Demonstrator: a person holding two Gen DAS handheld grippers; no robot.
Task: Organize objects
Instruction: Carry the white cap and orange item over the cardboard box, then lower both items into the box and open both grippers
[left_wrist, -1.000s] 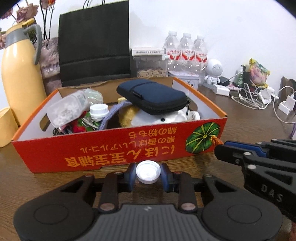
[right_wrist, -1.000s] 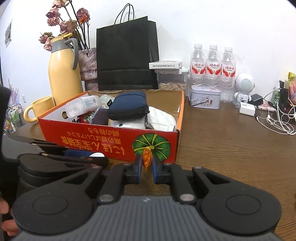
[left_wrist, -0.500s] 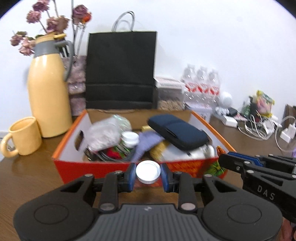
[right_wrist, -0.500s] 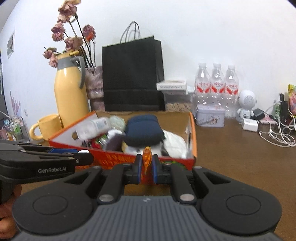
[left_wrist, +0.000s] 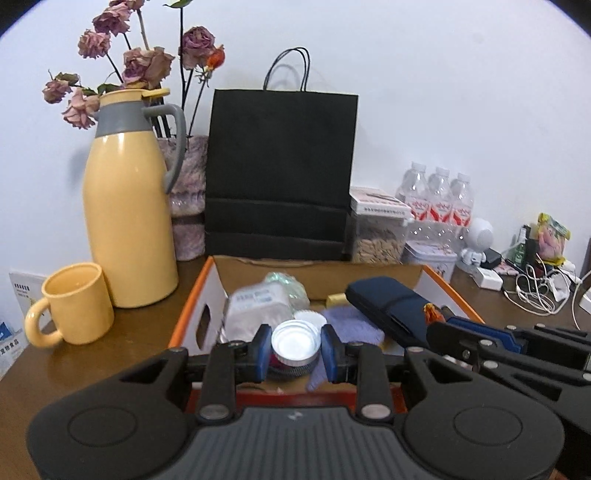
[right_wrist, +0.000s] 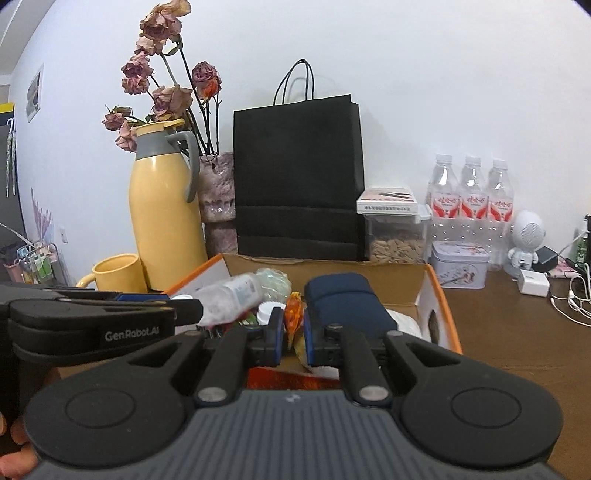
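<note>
Left wrist view: left gripper (left_wrist: 295, 349) clamps a white cap (left_wrist: 295, 344) above the orange box (left_wrist: 192, 314); right gripper (right_wrist: 294, 328) pinches an orange trinket (right_wrist: 294, 314) — thin hold, may slip out beside the box.

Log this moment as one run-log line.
left gripper: shut on white cap | right gripper: shut on orange item | both above orange box | phase: carrying to box

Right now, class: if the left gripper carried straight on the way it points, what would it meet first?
Probably the clutter in the box: the left gripper, holding a white cap, points at the plastic bag. Depth is uncertain.
</note>
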